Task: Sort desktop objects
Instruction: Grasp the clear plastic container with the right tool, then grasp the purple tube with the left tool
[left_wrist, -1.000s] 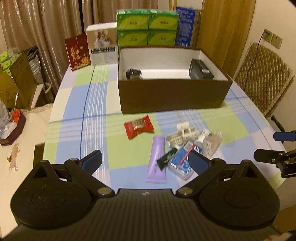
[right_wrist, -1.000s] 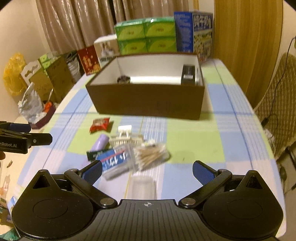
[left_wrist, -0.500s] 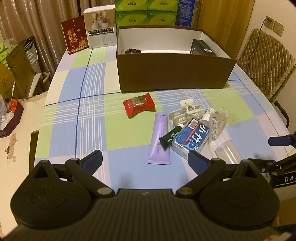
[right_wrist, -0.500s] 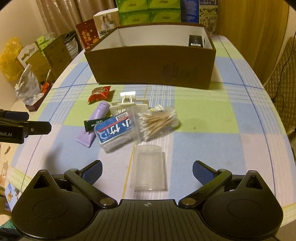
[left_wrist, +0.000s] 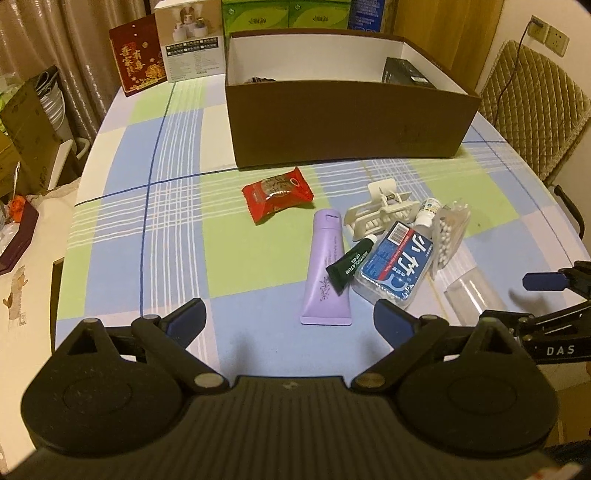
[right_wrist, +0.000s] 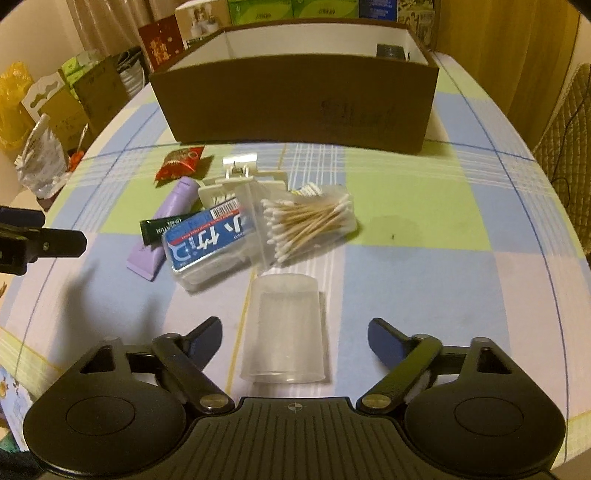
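Over the last second we had lowered both tools toward the near edge of the desk (right_wrist: 424, 280), so the clutter filled more of each view than before. Our right tool (right_wrist: 295, 339) had just been closing; its jaws stood partly open on either side of the clear plastic cup (right_wrist: 284, 332), which lay on its side close to the near edge, and neither pad touched it yet. We judged this cup to be the first pick, with the grasp nearly set. Our left tool (left_wrist: 290, 319) stayed wide open and empty, hovering just short of the lilac tube (left_wrist: 327, 266).

Beyond the cup sat the pile toward the desk's middle: the blue-labelled clear case (right_wrist: 210, 240), the small dark green tube (right_wrist: 159, 229) against it, the cotton swabs (right_wrist: 310, 221) in their clear pack, and the white plastic clip (right_wrist: 243, 173) behind. The red snack packet (left_wrist: 277, 194) lay apart, nearer the left edge. Farthest, toward the far edge, stood the brown cardboard box (right_wrist: 295, 107), already holding a dark item or two, where we expected everything to go.
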